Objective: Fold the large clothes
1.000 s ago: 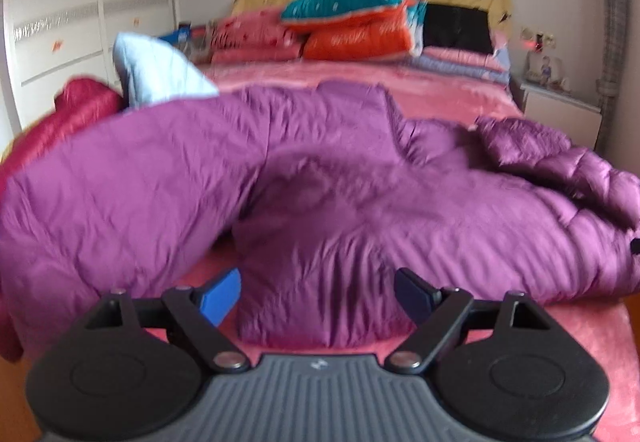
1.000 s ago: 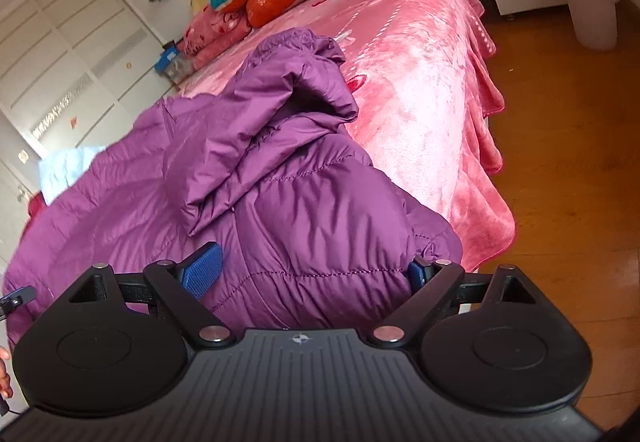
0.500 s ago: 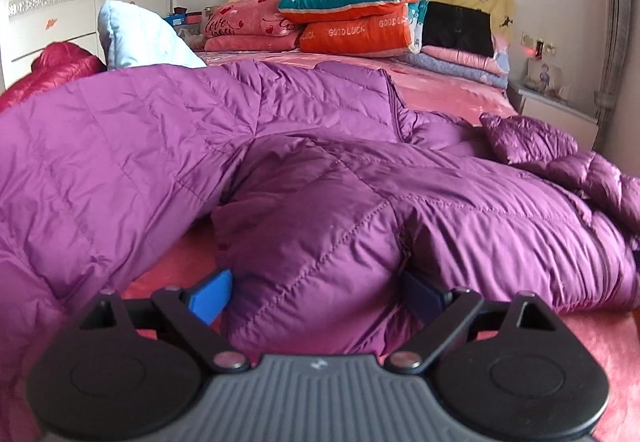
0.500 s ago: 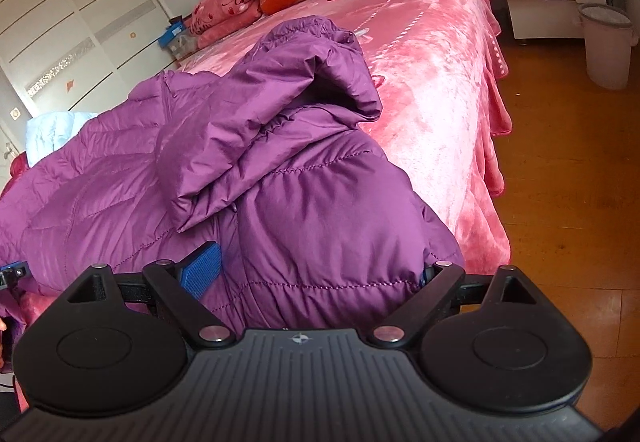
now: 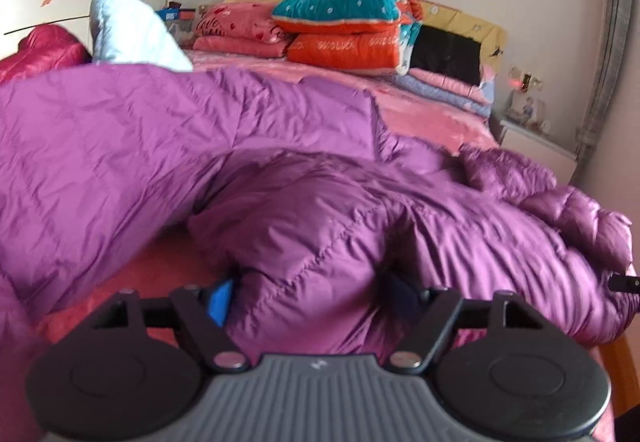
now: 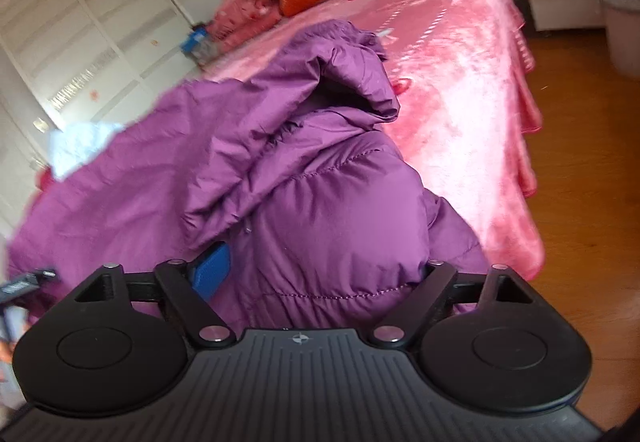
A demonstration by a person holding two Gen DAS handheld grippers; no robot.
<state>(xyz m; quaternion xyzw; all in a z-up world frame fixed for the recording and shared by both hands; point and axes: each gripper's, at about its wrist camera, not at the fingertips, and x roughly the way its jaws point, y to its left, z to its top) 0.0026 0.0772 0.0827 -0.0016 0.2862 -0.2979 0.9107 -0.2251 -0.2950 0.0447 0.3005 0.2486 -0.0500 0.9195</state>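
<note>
A large purple quilted coat (image 5: 120, 161) lies spread across the pink bed (image 5: 432, 117). A folded puffy part of it fills the gap of my left gripper (image 5: 312, 296), whose jaws are closing; the blue left pad (image 5: 220, 300) and the dark right pad press into the fabric. In the right wrist view the coat (image 6: 248, 145) bunches up with its hood (image 6: 344, 81) on top. My right gripper (image 6: 320, 274) stands wide and is shut on a thick roll of the coat near the bed's right edge; its right pad is hidden by fabric.
Folded quilts and pillows (image 5: 352, 29) are stacked at the headboard. A pale blue garment (image 5: 128, 29) and a red one (image 5: 44, 49) lie at the left. Past the bed's right side are a wooden floor (image 6: 580, 169), a white nightstand (image 6: 560, 5) and a bin (image 6: 624, 29).
The left gripper has pushed forward over the coat's folded part, and its jaws have narrowed onto the fabric. The right gripper has kept the coat between its jaws while tilting slightly.
</note>
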